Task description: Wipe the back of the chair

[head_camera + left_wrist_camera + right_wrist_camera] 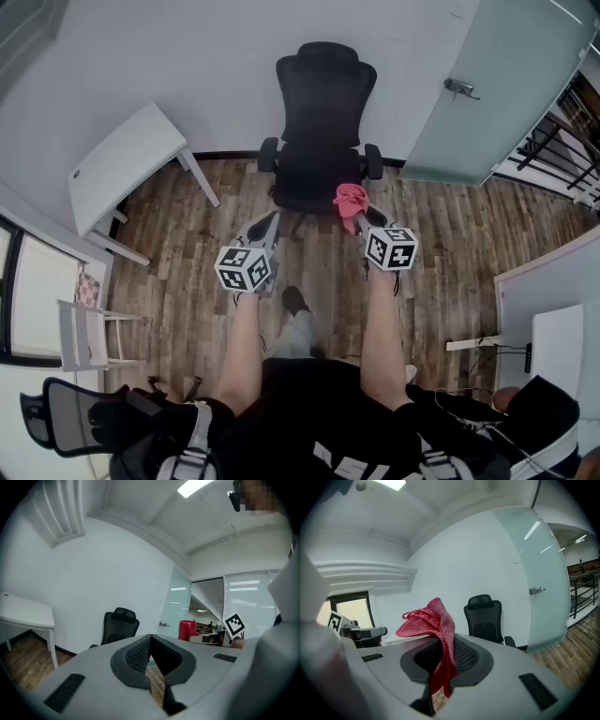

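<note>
A black office chair [321,122] stands against the white wall with its seat facing me, so the rear of its back is hidden. It also shows in the left gripper view as the chair [119,626] and in the right gripper view as the chair [484,619]. My right gripper [361,216] is shut on a pink-red cloth [351,201], whose folds [433,623] stick up above the jaws. My left gripper [267,225] is shut with nothing in it, short of the chair's left armrest. Both grippers are held in front of the seat.
A white table [122,164] stands at the left of the chair. A frosted glass door [497,84] is at the right. A small white stool [89,333] and another black chair [70,417] are at the lower left. Wooden floor [187,244] lies between me and the chair.
</note>
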Motion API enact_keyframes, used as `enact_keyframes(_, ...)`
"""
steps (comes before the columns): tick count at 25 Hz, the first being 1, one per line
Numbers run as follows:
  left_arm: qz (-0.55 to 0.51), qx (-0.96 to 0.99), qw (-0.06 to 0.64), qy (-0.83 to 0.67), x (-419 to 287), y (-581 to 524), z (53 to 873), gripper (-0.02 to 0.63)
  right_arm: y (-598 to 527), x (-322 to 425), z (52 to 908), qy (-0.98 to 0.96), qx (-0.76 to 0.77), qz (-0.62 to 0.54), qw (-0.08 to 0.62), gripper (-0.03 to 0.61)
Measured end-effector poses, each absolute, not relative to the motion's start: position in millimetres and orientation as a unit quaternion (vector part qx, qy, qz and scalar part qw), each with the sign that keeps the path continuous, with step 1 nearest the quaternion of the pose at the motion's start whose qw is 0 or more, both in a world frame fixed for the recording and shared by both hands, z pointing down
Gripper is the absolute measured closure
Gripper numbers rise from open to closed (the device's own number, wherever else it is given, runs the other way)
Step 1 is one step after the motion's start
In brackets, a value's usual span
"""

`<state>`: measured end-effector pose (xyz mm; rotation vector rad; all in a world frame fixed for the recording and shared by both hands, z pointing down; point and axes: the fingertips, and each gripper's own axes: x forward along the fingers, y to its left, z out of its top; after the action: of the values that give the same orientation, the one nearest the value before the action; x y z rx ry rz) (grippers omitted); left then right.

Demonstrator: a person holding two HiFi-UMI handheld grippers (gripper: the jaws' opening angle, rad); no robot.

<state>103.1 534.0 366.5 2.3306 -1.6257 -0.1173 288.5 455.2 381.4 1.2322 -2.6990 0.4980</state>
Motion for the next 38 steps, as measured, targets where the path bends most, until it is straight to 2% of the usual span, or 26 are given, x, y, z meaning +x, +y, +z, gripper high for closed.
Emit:
enact_keyframes(6,-0.051,0.812,0.144,-0.563,83.5,566.9,356.7,0.589,485.5,265.1,372.2,-0.899,0.405,0.159,0.051,0.506)
enact_keyframes(15,-0.063,0.813,0.157,-0.557,14.8,547.2,368.7,0.589,469.6,206.0,368.3,-0.893,0.421,0.156,0.03,0.505)
enact_keyframes(25,-0.053,0.832,0.158,-0.53,-103.4,477.4,367.7,0.589,402.2,83.7,362.9,-0.879,0.45,0.156,-0.016,0.506)
enact_keyframes(30,-0.048,0.842,0.159,-0.513,-128.4,447.7,366.1,0.589,387.6,60.2,365.9,-0.875,0.47,0.112,0.03,0.508)
enact_keyframes(34,-0.039,0.85,0.167,-0.498,-127.0,423.8,374.1,0.589,373.0,63.8,363.4,-0.861,0.502,0.06,0.059,0.509)
enact_keyframes(38,-0.023,0.859,0.167,-0.483,-123.1,399.3,382.7,0.589,352.8,59.0,373.6,-0.859,0.505,0.055,0.07,0.509)
